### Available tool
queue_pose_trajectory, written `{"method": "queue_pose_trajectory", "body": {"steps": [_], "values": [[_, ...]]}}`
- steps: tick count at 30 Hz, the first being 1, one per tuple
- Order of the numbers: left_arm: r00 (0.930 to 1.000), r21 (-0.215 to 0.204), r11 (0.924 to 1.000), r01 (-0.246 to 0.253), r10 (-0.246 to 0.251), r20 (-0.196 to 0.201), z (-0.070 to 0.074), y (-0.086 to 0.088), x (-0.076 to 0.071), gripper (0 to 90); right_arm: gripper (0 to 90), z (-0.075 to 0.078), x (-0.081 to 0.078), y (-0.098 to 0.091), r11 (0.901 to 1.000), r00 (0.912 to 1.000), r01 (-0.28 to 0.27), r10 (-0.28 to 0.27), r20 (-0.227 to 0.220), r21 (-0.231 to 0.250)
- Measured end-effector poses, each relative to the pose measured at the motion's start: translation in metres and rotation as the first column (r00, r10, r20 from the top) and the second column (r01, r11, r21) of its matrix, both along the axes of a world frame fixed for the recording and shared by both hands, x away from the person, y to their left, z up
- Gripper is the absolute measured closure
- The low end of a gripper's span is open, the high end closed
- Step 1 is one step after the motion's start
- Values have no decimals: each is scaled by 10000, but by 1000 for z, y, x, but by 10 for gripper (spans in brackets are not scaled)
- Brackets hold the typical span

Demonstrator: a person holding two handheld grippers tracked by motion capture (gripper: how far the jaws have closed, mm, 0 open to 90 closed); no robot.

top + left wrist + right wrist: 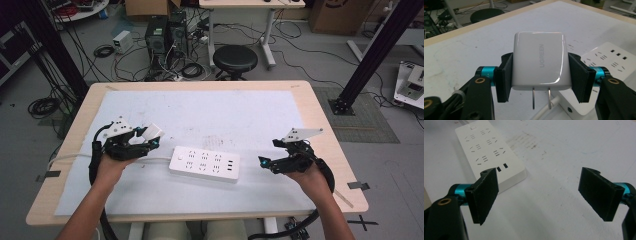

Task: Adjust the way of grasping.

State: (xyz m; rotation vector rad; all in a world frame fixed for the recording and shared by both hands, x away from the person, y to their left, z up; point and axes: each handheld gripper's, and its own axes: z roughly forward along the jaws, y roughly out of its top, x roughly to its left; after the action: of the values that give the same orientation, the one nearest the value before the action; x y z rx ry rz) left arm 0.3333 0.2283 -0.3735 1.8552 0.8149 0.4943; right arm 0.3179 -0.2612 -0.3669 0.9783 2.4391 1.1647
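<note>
Between the black pads of the left gripper (540,80): white charger (540,61), clamped by both sides, "UGREEN" readable along its face, two metal prongs pointing toward the camera. Held off the table at left in the high view (152,132), just left of and apart from the white power strip (204,163). Strip flat on the white mat (225,115), three rows of sockets, USB ports at its right end, button at its left; no readable print. Cord running left, partly hidden by the left gripper. Right gripper (539,195): jaws wide apart, holding nothing, just right of the strip. Beyond the table (320,115): black stool (235,59), PC towers, tangled cables, too small to detail.
</note>
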Motion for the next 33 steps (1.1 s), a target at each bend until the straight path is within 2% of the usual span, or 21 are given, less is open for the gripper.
{"method": "queue_pose_trajectory", "body": {"steps": [2,5,9,14,17,21,26,28,30,31,33], "values": [[9997,54,9997,240,-240,9,1,-3,-3,425,168,-1,-1,3,10000,9999,-10,11,-136,74],[9980,54,9981,617,-617,115,2,-7,-8,425,168,-2,-2,7,9994,9992,-320,322,-240,87],[9923,65,9929,1188,-1190,336,5,-11,-16,425,168,-1,-2,10,9982,9978,-483,498,-432,347],[9845,60,9859,1669,-1670,540,8,-13,-23,425,168,3,-1,16,9954,9948,-738,778,-652,612],[9779,-10,9802,1980,-1974,685,10,-15,-26,425,169,4,-1,20,9933,9926,-911,963,-743,715],[9650,69,9689,2473,-2469,887,12,-18,-31,425,169,6,-2,26,9909,9900,-917,1014,-985,987],[9501,324,9558,2921,-2939,1046,12,-25,-34,425,169,5,-1,31,9892,9859,-845,1004,-1338,1198],[9470,466,9534,2982,-3017,1104,11,-27,-34,425,169,5,0,33,9876,9831,-836,1035,-1511,1326],[9410,514,9482,3136,-3176,1165,10,-29,-34,425,169,6,0,36,9825,9793,-875,1151,-1667,1645],[9410,514,9482,3136,-3176,1165,10,-29,-34,425,169,6,0,36,9825,9793,-875,1151,-1667,1645],[9311,613,9398,3362,-3414,1285,8,-33,-35,425,169,7,-1,43,9789,9746,-971,1301,-1824,1796]]}}
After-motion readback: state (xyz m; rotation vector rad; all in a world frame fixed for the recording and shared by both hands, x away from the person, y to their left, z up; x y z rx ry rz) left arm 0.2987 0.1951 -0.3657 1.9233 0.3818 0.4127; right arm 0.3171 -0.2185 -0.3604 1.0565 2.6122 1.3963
